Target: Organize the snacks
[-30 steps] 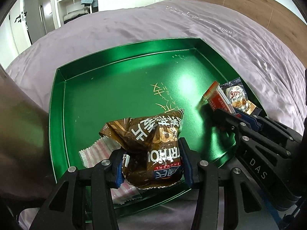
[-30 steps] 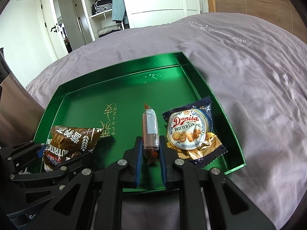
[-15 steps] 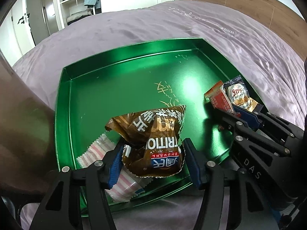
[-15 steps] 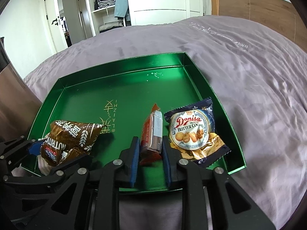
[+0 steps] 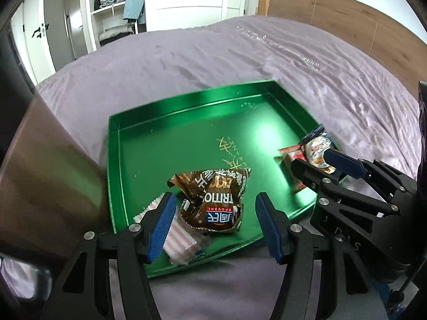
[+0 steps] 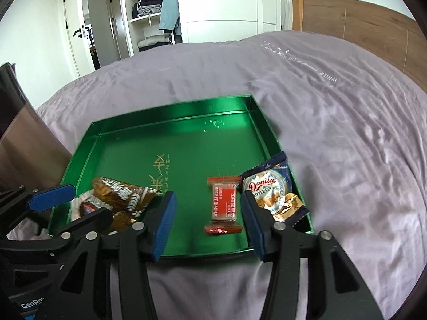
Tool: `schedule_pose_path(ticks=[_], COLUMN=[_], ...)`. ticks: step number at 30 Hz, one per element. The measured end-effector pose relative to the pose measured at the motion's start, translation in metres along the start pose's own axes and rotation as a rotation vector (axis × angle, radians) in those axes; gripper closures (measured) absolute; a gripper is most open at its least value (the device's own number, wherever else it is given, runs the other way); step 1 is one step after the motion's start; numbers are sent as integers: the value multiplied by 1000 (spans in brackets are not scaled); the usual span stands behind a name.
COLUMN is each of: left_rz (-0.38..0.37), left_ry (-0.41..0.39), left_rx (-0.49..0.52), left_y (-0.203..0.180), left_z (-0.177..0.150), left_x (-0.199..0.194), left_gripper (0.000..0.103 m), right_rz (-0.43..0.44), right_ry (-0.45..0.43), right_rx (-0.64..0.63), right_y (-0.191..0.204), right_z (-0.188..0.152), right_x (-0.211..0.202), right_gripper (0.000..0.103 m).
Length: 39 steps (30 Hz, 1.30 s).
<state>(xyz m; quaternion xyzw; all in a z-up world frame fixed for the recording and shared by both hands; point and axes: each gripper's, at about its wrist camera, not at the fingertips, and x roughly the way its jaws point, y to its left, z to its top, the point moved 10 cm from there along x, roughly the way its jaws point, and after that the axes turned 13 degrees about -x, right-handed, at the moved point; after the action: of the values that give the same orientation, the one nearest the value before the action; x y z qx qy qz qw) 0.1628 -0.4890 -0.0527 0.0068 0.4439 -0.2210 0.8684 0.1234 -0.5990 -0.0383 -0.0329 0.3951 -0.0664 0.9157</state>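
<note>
Both the left gripper (image 5: 214, 222) and right gripper (image 6: 206, 220) are spread wide and holding nothing, the brown packet (image 5: 213, 200) and red bar (image 6: 222, 205) lying low in the frame on the green tray (image 6: 170, 133); both look light and crinkly, best pinched mid-body.

Both grippers released: left gripper (image 5: 216, 224) off brown bag (image 5: 213, 200), right gripper (image 6: 206, 221) off red bar (image 6: 223, 204).

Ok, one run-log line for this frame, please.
left gripper: open, brown packet between jaws in green tray | right gripper: open, red bar lies flat | Danisa cookies at right wall
</note>
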Motion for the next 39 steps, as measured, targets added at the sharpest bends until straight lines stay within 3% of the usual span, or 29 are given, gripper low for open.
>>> schedule_pose_path(ticks=[9,15,27,33,39], left_rz=[-36,-68,-95,-44,108], left_ry=[-20,-47,-121,-156,-186], left_rx=[11,30,53,26,-84], left_y=[-11,-20,3,77,209], left_z=[0,-6,-38,-60,-78], left_x=[-43,-88,-187,-226,-261], left_gripper=[47,45,42,39,39], right_rz=[-26,-47,-33,14,100], right_ry=[-41,-84,-159,-225,-265], right_rx=[5,0,-107,-204,-299], right_y=[-1,-1,66,127,204], right_z=[11,17,16,14,17], right_x=[-54,-108,-221,-271,-293], right_gripper=[33,23,19,19,18])
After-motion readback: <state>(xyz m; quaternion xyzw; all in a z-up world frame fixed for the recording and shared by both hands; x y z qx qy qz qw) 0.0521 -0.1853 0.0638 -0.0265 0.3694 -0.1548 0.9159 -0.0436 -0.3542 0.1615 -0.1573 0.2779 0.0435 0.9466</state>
